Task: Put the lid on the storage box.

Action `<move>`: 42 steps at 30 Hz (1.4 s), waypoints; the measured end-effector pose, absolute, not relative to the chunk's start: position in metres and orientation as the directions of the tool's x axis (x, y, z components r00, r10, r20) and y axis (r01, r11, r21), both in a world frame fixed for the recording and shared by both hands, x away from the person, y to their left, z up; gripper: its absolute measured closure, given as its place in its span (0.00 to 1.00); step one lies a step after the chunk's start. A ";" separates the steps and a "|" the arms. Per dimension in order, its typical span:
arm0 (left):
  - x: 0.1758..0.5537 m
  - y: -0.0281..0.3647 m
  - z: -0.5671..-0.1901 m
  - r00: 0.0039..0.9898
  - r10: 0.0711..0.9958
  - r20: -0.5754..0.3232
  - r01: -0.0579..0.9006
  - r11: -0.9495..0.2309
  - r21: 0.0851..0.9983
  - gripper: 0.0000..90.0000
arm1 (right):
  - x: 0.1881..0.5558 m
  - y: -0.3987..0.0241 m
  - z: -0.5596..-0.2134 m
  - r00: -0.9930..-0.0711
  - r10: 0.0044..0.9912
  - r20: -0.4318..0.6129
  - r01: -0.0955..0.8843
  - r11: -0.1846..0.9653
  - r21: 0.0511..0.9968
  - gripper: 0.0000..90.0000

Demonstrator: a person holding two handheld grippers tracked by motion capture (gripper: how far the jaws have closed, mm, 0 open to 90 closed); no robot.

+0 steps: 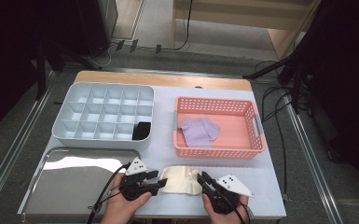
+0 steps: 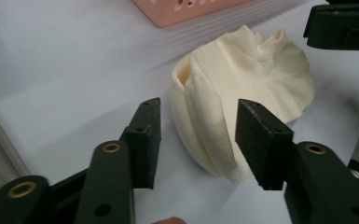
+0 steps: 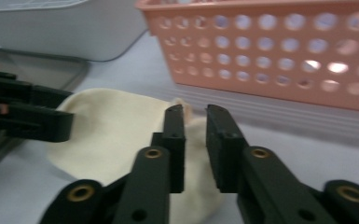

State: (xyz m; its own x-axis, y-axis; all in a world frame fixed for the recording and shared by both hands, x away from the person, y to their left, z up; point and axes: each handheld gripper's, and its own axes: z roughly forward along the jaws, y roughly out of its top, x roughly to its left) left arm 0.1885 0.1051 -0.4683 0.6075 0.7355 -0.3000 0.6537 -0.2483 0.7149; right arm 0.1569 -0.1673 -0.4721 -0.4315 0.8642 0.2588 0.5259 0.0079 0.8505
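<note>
A crumpled cream cloth [image 1: 182,181] lies on the white table near its front edge, between my two grippers. My left gripper [image 1: 159,181] meets it from the left. In the left gripper view the jaws [image 2: 198,140] stand open, with a raised fold of the cloth [image 2: 214,121] between them and not pinched. My right gripper [image 1: 204,179] sits at the cloth's right edge. Its jaws [image 3: 196,140] stand a narrow gap apart over the cloth [image 3: 116,126], and a small peak of fabric rises by the left jaw's tip.
A pink basket [image 1: 214,100] holding a lilac cloth [image 1: 199,130] stands behind, at the right. At the back left is a grey compartment box [image 1: 107,85] with a black item [image 1: 141,130] in one cell. A metal tray [image 1: 70,186] lies at the front left.
</note>
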 end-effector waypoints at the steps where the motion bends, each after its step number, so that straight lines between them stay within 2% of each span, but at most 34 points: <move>1: 0.188 0.106 -0.468 0.607 0.738 -0.294 0.648 -0.246 0.721 0.67 | 0.157 -0.161 -0.471 -0.452 0.852 0.264 0.526 0.015 0.850 0.93; 4: 0.187 0.107 -0.466 0.614 0.735 -0.287 0.639 -0.250 0.728 0.84 | 0.162 -0.138 -0.473 -0.501 0.828 0.250 0.537 0.071 0.841 0.99; 10: 0.189 0.106 -0.469 0.624 0.728 -0.284 0.642 -0.272 0.717 0.95 | 0.171 -0.115 -0.485 -0.531 0.815 0.233 0.580 0.149 0.801 1.00; 29: 0.189 0.108 -0.470 0.615 0.729 -0.301 0.654 -0.259 0.711 0.95 | 0.154 -0.125 -0.489 -0.568 0.788 0.238 0.613 0.212 0.761 1.00; 35: 0.189 0.111 -0.467 0.619 0.720 -0.314 0.645 -0.237 0.727 0.84 | 0.150 -0.146 -0.481 -0.534 0.805 0.260 0.607 0.151 0.780 0.96; 42: 0.190 0.113 -0.465 0.616 0.721 -0.317 0.642 -0.228 0.732 0.87 | 0.154 -0.185 -0.476 -0.435 0.857 0.276 0.595 0.043 0.802 0.94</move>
State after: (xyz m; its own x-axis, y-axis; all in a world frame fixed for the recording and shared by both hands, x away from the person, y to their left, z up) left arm 0.1898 0.1129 -0.4646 0.6163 0.7211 -0.3165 0.6424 -0.2280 0.7317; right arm 0.1536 -0.1850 -0.4760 -0.4349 0.8570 0.2764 0.5952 0.0432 0.8024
